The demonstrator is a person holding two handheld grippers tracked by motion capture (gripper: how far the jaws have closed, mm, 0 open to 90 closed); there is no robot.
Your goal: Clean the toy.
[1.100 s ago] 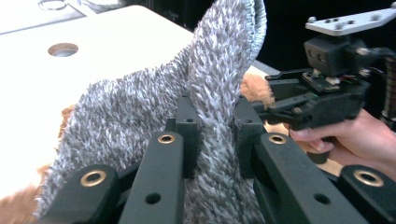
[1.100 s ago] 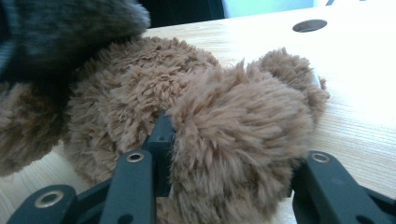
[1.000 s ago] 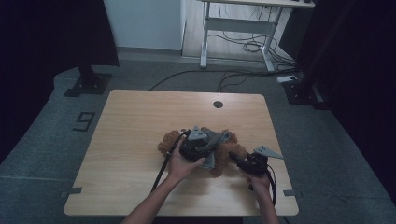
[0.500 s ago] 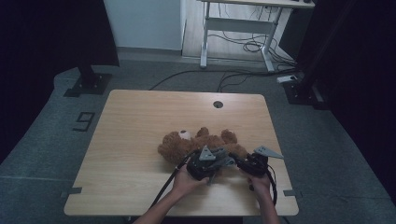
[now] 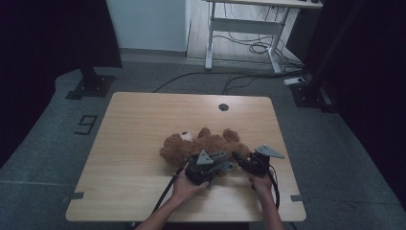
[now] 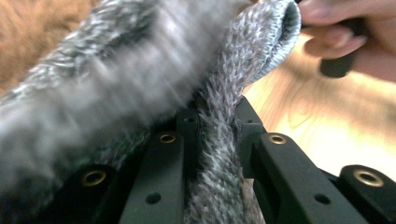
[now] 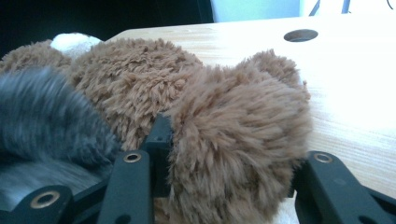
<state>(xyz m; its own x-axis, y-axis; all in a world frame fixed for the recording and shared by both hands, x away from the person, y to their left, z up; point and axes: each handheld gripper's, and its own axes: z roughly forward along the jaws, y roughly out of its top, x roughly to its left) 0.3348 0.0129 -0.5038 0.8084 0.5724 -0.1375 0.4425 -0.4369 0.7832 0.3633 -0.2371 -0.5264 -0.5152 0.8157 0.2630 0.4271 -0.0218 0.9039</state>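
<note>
A brown teddy bear [image 5: 201,143] lies across the front middle of the wooden table [image 5: 143,124]. In the left gripper view, my left gripper [image 6: 217,116] is shut on a fold of grey knitted cloth [image 6: 140,60], with brown fur [image 6: 28,32] behind it. From above, the left gripper [image 5: 225,166] sits low at the bear's near side. My right gripper [image 5: 239,157] is just right of it. In the right gripper view, the right gripper [image 7: 229,140] is shut on the bear's plush leg [image 7: 243,116], and the grey cloth [image 7: 42,116] hangs at the left.
A round cable hole [image 5: 223,107] sits in the table's far edge. Behind the table stand a white desk frame [image 5: 239,26] with floor cables and two black stand bases [image 5: 91,86]. The table's front edge [image 5: 191,218] runs just behind my hands.
My left gripper has come down off the top of the bear toward the table's front, taking the grey cloth with it and uncovering the bear's head. The right gripper has stayed put.
</note>
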